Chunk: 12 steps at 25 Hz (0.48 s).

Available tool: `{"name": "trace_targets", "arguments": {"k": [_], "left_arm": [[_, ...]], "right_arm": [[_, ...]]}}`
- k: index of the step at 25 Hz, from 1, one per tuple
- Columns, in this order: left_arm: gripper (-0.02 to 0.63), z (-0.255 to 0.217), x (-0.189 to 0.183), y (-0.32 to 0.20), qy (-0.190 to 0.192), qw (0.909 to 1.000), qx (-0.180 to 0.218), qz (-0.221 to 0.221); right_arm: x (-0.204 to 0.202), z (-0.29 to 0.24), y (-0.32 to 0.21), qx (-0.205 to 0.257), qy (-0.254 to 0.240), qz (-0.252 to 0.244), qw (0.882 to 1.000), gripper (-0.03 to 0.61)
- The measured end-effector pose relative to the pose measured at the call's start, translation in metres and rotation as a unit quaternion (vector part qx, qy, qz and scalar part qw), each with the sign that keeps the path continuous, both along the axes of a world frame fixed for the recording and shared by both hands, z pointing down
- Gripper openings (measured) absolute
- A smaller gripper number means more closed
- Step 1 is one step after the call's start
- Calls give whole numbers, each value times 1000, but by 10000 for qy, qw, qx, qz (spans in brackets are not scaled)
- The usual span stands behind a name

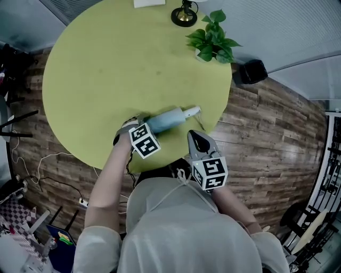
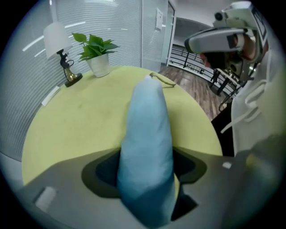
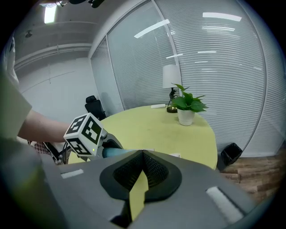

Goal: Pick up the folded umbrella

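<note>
Umbrella (image 2: 145, 134) lies between my left gripper's (image 2: 145, 172) parted jaws, lower centre; close squarely mid-body. Right gripper (image 3: 142, 172) closed, empty.

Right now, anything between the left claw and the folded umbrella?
Nothing visible. The folded umbrella lies on the table between the open jaws of the left claw; the potted plant and lamp stand at the far edge.

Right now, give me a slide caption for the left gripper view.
Left tongs open astride the blue folded umbrella lying on the round yellow table.
</note>
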<state>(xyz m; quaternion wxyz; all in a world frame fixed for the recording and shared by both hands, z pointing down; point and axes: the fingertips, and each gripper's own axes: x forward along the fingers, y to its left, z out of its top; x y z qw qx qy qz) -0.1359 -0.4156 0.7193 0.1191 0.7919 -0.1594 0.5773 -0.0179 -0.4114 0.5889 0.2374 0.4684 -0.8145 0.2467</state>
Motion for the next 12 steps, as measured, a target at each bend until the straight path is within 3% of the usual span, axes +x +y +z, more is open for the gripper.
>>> {"name": "trace_targets", "arguments": {"k": [3,12], "left_arm": [[322,0,2,1,108,9996,-245,-87],[287,-2,5,6,-125,9997,103,-193]], "right_arm": [[1,1,2,-28,-33,31,10000,0],[9,-6,-1,58,-38,37,10000,0]]}}
